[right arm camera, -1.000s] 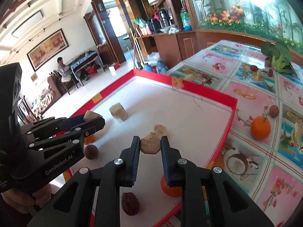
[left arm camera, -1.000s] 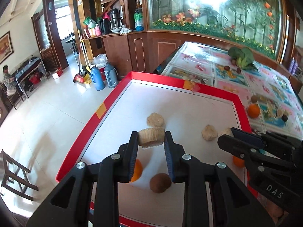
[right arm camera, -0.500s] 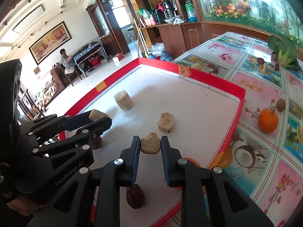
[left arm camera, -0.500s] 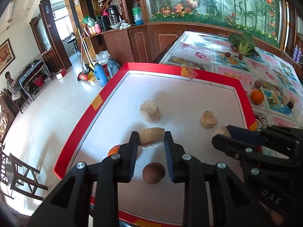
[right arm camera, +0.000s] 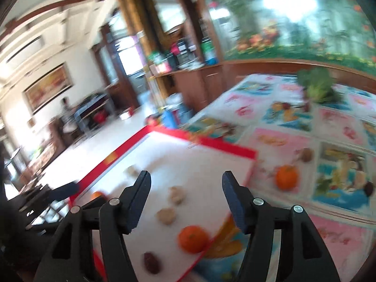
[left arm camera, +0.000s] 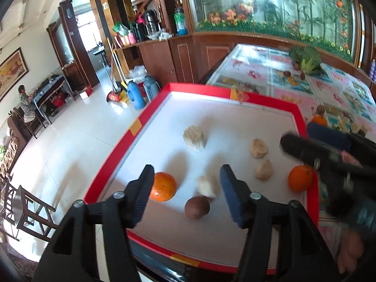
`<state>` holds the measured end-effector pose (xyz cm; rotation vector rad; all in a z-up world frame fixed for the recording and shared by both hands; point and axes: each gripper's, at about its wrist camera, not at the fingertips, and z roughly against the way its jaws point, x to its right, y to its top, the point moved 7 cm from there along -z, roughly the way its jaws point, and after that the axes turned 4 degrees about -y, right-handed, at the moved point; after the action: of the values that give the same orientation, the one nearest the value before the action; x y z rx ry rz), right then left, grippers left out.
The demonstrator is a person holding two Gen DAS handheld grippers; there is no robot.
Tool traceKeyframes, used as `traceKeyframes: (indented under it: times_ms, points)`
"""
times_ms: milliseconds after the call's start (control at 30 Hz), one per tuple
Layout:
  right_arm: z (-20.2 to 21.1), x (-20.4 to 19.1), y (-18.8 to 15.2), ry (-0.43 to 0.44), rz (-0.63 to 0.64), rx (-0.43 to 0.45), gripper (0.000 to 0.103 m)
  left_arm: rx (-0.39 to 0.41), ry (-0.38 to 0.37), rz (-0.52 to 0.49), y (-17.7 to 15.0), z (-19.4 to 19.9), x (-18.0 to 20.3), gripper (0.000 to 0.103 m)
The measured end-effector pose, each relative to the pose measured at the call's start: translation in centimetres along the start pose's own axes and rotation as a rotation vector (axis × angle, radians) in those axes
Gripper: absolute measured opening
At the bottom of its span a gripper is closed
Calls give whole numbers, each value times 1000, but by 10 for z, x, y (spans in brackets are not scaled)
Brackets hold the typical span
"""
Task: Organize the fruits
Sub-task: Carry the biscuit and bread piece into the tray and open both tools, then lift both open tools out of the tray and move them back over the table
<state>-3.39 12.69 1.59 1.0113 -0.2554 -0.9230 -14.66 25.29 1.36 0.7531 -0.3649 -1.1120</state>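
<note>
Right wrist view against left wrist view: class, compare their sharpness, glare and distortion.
Right wrist view: heavy motion blur smears the room and the orange, while the right gripper itself stays crisp. Left wrist view: mostly sharp, though the pale fruit between the open fingers is smeared. Both views: blown-out glare on the mural glass and fisheye bending at the edges.

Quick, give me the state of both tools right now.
Left tool: open, holding nothing.
Right tool: open, holding nothing.
</note>
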Motion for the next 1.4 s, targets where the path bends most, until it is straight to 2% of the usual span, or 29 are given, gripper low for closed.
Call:
traceKeyframes:
  times_ms: [100,167,333,600,733,933,1067,1400]
  points:
    - [-5,18,4,-80,-50,2,63,27,-2,-2,1,13,3,66]
    - [-8,27,4,-70,-106,-27,63,36,1,-11,0,21,6,71]
    - [-5,45,4,-67,-210,-59,63,52,14,-23,-3,39,10,71]
    - [0,57,6,-96,-241,-53,63,65,40,-24,-7,57,16,76]
    - [7,70,8,-144,-255,-10,63,61,50,-45,-9,65,25,78]
    - [34,97,16,-285,-309,156,63,60,93,-82,-12,80,42,78]
    - [49,103,23,-317,-325,225,63,67,136,-78,-13,92,49,78]
    - [50,104,28,-286,-357,201,64,36,199,-26,-17,112,63,78]
